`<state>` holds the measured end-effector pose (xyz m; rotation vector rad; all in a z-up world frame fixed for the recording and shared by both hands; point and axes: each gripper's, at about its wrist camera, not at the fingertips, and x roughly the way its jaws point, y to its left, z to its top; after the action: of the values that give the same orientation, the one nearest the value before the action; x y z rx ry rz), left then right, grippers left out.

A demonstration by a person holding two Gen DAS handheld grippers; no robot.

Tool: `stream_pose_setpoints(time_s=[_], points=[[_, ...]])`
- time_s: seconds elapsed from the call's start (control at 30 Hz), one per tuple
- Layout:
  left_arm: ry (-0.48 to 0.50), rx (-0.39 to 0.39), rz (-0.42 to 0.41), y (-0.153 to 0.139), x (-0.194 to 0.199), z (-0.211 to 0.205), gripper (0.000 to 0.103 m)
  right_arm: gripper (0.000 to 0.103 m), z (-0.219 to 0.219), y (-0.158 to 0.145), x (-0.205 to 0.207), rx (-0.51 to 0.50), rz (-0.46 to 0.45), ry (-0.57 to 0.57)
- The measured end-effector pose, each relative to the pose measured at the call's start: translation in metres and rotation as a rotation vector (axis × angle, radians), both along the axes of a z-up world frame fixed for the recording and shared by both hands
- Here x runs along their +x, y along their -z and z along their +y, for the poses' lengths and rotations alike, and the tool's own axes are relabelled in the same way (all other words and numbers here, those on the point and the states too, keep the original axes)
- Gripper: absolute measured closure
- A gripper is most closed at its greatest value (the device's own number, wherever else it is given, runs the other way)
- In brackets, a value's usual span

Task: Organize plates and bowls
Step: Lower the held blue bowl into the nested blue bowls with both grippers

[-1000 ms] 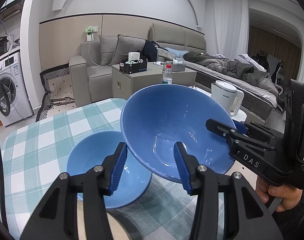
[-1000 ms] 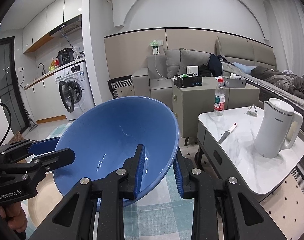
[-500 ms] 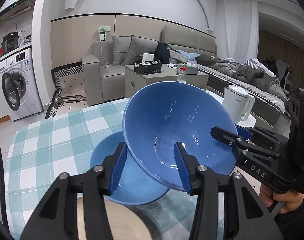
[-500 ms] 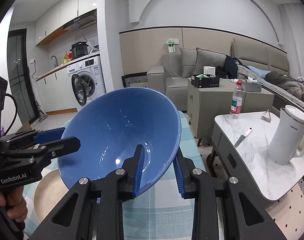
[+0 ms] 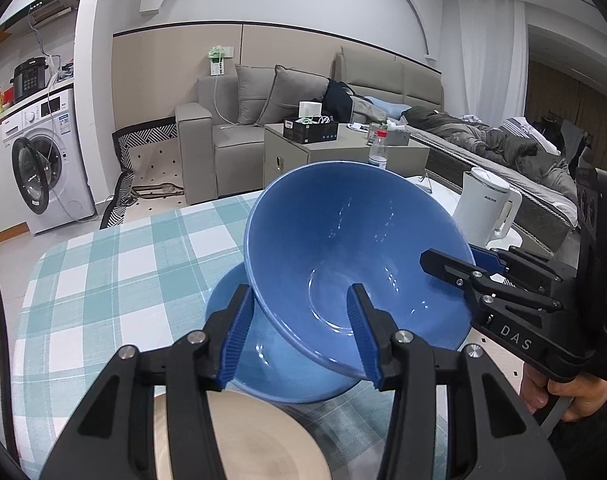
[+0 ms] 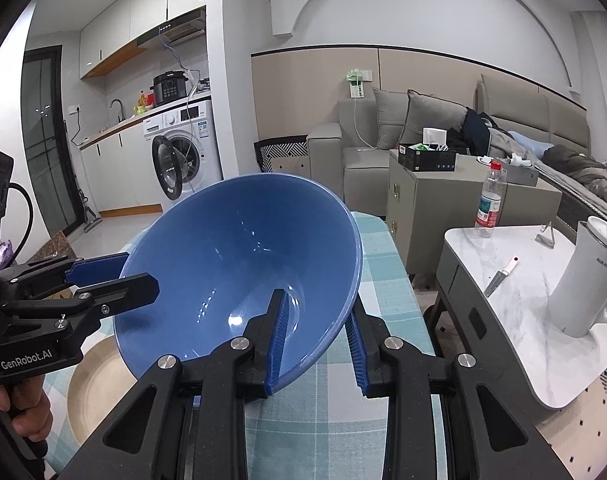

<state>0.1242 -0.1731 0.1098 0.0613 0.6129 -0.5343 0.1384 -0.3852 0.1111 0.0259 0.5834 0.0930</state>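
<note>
My right gripper is clamped on the near rim of a large blue bowl, one pad inside the wall and one outside, holding it tilted in the air with its mouth turned toward my left. My left gripper straddles the opposite rim — one finger outside the wall, the other inside — but whether its pads actually press the bowl I cannot tell. Directly below the tilted bowl a second blue bowl sits upright on the green-and-white checked tablecloth; the two look just apart. Nearer to me than both, under my left fingers, lies a beige plate. Off to my right stands a white kettle on a marble side table.
</note>
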Motion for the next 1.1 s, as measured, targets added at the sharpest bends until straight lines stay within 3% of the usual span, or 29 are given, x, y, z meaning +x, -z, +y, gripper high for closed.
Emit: stream_pose_setpoints(time_s=[1.1], points=[[-0.059, 0.027, 0.075, 0.032, 0.022, 0.026, 0.056, 0.074, 0.027, 0.032, 0.043, -0.03, 0.088, -0.071]])
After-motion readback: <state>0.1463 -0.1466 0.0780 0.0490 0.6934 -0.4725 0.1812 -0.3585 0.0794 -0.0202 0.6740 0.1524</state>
